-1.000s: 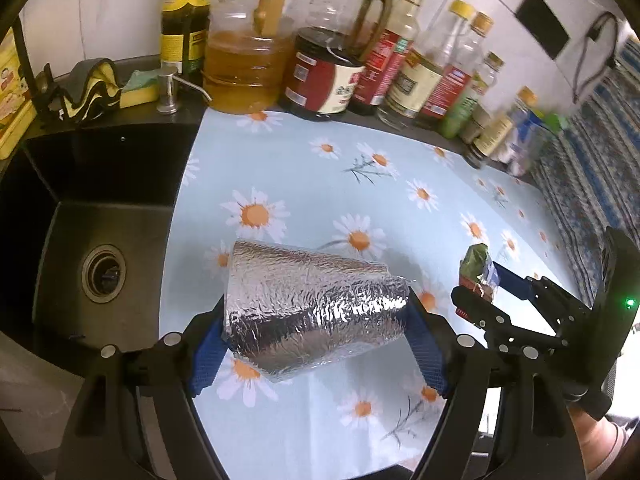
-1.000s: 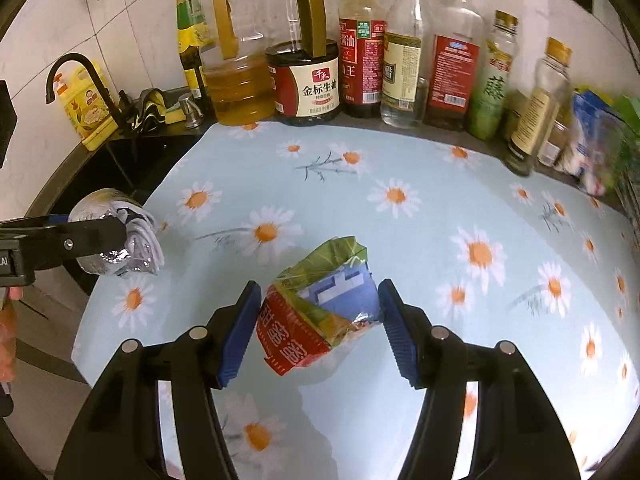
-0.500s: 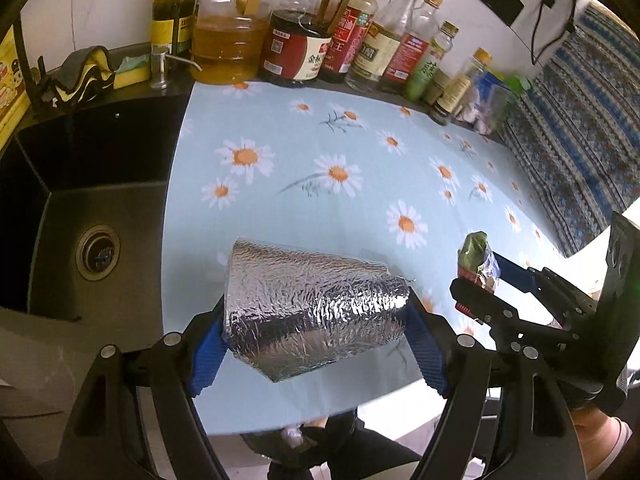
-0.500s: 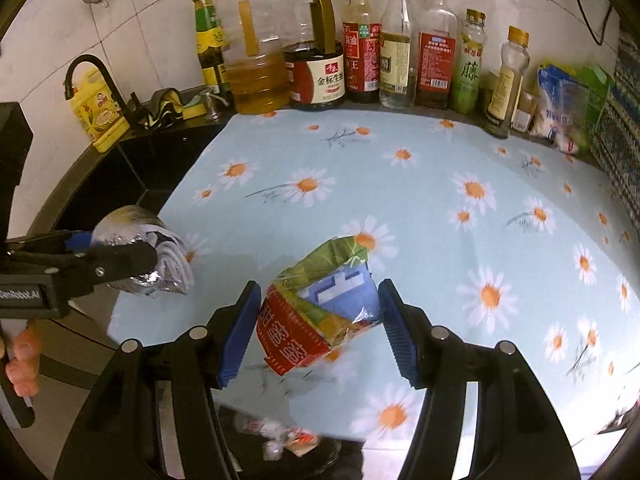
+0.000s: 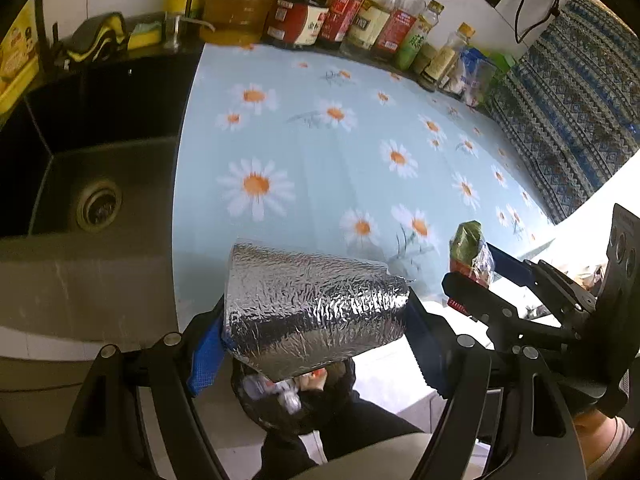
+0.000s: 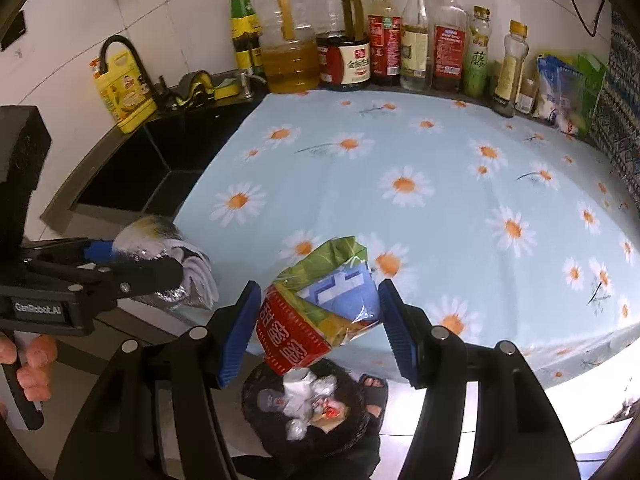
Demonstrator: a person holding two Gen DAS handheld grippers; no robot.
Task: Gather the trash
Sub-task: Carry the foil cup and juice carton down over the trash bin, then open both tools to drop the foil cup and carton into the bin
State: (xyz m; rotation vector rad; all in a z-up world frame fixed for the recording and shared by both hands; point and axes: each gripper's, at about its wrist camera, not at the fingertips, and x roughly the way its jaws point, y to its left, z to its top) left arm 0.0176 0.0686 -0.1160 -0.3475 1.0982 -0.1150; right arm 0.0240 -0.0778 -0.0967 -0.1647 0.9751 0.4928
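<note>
Trash in both grippers, both past the front edge of the bench (image 6: 500,148), above the bin (image 6: 344,436) on the floor.

Left gripper (image 5: 316,332): blue pads clamped on a crumpled silver foil piece (image 5: 316,312), cone-ish, wide end toward the sink side. Foil hangs over the bench's front edge near its front-left corner, bin rim partly visible right under it. In the right wrist view the same foil (image 6: 160,268) shows side-on with a bit of white plastic sticking out.

Right gripper (image 6: 318,328): pads closed on a crushed snack wrapper (image 6: 320,300), red band with white characters at the bottom, green and blue above. Wrapper's lower corner sits directly over the bin opening. Left wrist view shows the wrapper (image 5: 470,256) edge-on, just off the front edge.

Bin: black bag liner, already holds white crumpled bits, foil scraps and something red. A sandalled foot (image 6: 372,388) is just beside its rim.

Bench: daisy-print cloth, no loose trash visible on it. Bottles (image 6: 416,36) lined along the back edge, dark sink (image 5: 92,176) off the left edge.

A hand (image 6: 28,364) grips the left gripper's handle at the frame's left side.
</note>
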